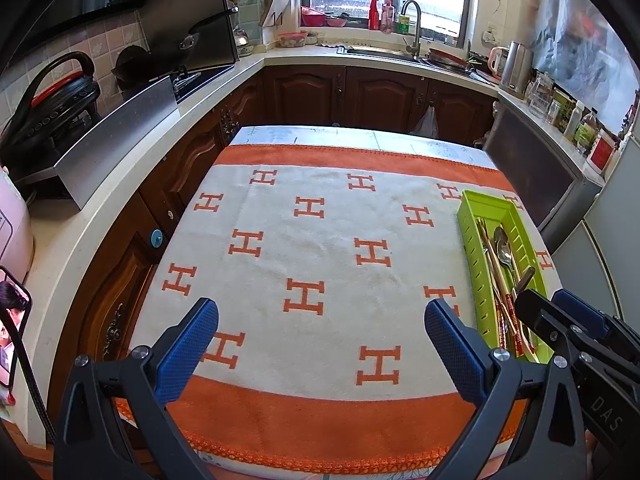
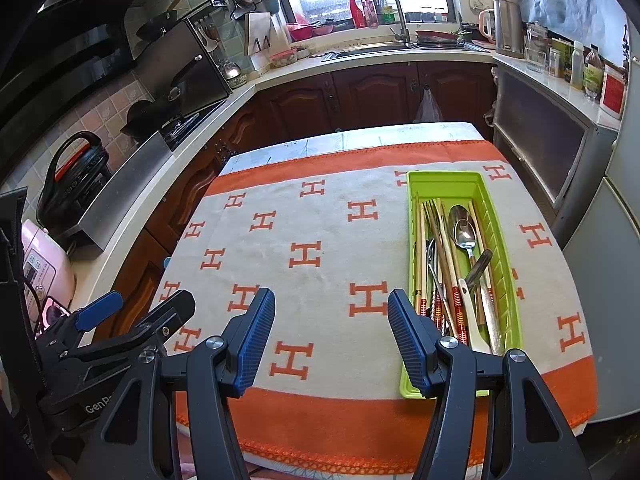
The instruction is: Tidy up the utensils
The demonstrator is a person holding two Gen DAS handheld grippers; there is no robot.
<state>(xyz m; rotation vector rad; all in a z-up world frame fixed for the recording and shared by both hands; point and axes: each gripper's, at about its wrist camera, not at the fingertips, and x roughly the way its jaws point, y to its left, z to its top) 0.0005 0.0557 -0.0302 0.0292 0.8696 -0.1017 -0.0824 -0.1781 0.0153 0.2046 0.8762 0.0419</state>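
A lime green utensil tray [image 2: 448, 178] lies on the right side of the table, also seen in the left wrist view [image 1: 486, 204]. It holds metal spoons [image 2: 464, 228], chopsticks [image 2: 442, 248], a fork and a white-handled utensil [image 2: 476, 328]. My left gripper [image 1: 322, 340] is open and empty over the cloth, left of the tray. My right gripper [image 2: 332, 336] is open and empty, its right finger just beside the tray's near left corner. Each gripper shows at the edge of the other's view.
The table carries a white and orange cloth with H marks [image 1: 320, 248]. Dark wood cabinets [image 1: 352, 96] and a counter with stove, sink [image 1: 384, 54], kettle [image 1: 516, 66] and bottles surround it. A fridge [image 2: 608, 280] stands to the right.
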